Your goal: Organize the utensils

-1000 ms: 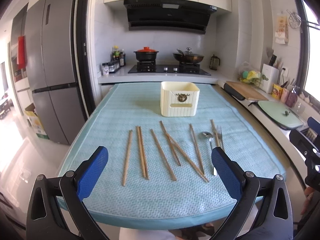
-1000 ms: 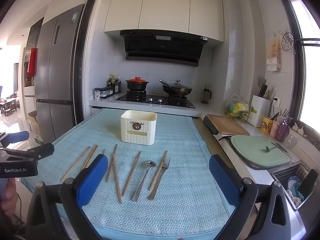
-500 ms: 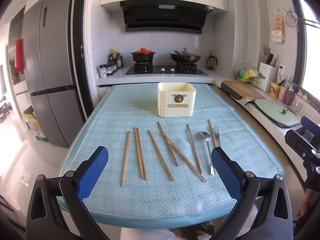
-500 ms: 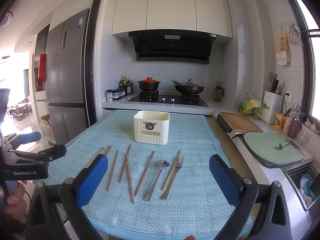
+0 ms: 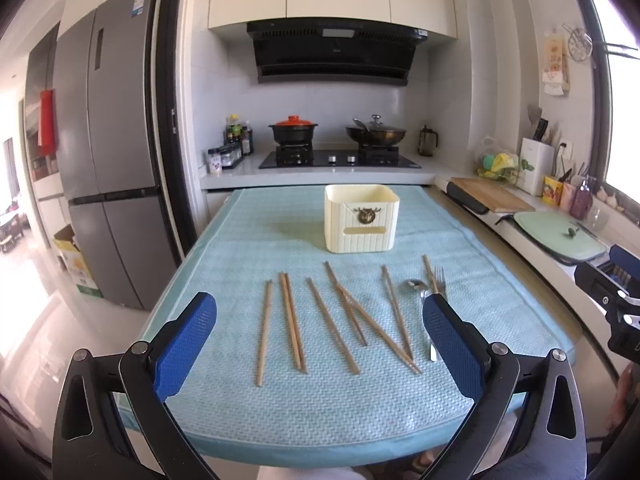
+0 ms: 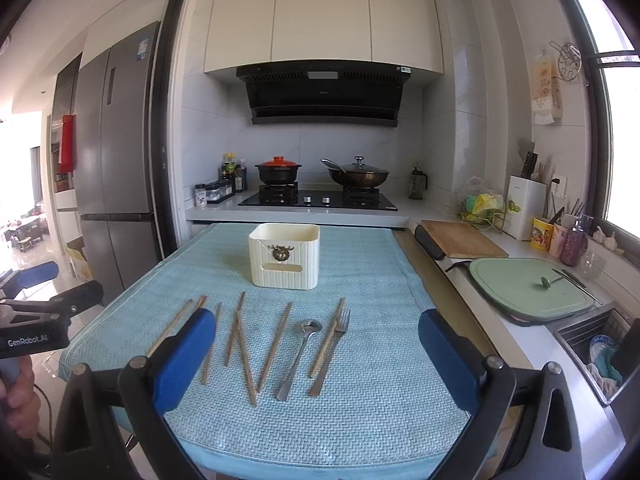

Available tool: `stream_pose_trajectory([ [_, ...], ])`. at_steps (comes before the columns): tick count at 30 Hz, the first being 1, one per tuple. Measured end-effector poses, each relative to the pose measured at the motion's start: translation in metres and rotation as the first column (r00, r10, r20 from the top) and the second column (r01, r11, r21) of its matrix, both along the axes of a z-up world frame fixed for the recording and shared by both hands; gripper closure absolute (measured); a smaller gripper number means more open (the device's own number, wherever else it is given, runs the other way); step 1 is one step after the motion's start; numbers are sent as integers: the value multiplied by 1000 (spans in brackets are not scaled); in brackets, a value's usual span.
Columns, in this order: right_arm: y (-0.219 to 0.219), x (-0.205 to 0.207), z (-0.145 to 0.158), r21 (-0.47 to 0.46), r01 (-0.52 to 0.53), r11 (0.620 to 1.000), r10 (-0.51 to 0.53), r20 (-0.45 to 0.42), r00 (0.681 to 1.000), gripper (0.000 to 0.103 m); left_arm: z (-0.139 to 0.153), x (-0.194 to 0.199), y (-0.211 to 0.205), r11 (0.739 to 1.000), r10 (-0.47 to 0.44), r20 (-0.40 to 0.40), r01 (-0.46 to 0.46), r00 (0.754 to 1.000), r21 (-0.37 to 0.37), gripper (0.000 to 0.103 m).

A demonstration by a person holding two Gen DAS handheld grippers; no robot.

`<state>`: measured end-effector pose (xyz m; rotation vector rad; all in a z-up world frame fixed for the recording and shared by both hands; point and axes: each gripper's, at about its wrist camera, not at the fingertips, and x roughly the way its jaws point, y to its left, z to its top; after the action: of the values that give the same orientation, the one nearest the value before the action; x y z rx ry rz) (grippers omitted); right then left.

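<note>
Several wooden chopsticks [image 5: 328,312] lie side by side on a light blue mat [image 5: 280,232], with a metal spoon [image 5: 416,286] and a fork [image 5: 439,278] at their right. They also show in the right wrist view: chopsticks [image 6: 244,352], spoon [image 6: 300,356], fork [image 6: 332,348]. A cream holder box [image 5: 362,218] stands behind them, also in the right wrist view [image 6: 285,255]. My left gripper [image 5: 320,344] is open and empty above the mat's near edge. My right gripper [image 6: 316,356] is open and empty, further right.
A stove with a red-lidded pot [image 5: 293,130] and a wok [image 5: 376,132] is behind the table. A counter at right holds a wooden cutting board [image 6: 460,240], a green board [image 6: 528,288] and a sink [image 6: 600,348]. A fridge [image 5: 112,160] stands at left.
Both grippers have tilted up and drawn back a little, so the utensils sit lower and nearer in view. Both stay open; nothing on the mat has moved.
</note>
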<state>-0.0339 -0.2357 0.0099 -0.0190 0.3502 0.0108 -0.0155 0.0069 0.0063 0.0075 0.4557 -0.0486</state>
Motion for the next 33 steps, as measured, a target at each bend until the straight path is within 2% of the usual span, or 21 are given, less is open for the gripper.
stream_pose_trajectory([
  [13, 2, 1, 1, -11, -3, 1000, 3, 32, 999, 0, -1, 7, 3, 1000, 17, 9, -17, 1000, -7, 0],
  [33, -6, 30, -15, -23, -2, 1000, 2, -19, 1000, 0, -20, 43, 18, 997, 75, -69, -77, 995, -23, 0],
])
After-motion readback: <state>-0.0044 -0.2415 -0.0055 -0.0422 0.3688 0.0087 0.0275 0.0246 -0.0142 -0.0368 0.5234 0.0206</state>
